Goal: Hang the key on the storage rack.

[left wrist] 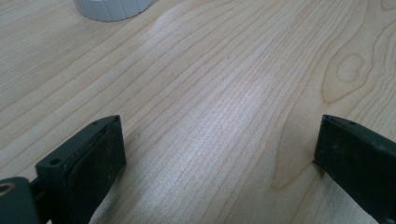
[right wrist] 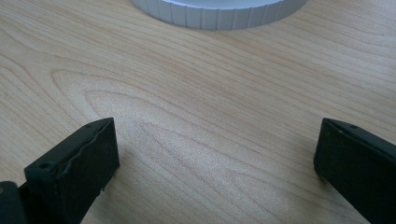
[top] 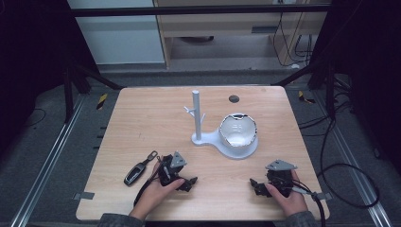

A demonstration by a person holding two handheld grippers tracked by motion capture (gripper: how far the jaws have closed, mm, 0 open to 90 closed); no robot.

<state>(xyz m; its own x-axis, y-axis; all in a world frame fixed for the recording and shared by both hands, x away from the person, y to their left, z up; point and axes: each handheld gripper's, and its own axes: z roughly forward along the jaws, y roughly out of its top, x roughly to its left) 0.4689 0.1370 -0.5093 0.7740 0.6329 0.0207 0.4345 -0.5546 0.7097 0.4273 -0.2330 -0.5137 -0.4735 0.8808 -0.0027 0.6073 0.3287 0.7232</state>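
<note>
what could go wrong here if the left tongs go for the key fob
The key fob lies flat on the table, so the open left tongs may well scrape the wood or push it away instead of gripping it. The bowl sits on the stand, whose thin post looks easy to knock when reaching past.

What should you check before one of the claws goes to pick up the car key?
1. Left claw open: ok, jaws wide apart, nothing between them.
2. Right claw open: ok, jaws wide apart and holding nothing.
3. Car key free to grab: ok, it lies flat on the table, beside the left claw, touching nothing else.
4. Nearest claw chosen: ok, the left one is closer.
5. White stand with bowl out of the way: ok, it sits farther back.
6. Which way the key's ring end is easiest to pinch: cannot tell, too small.
</note>
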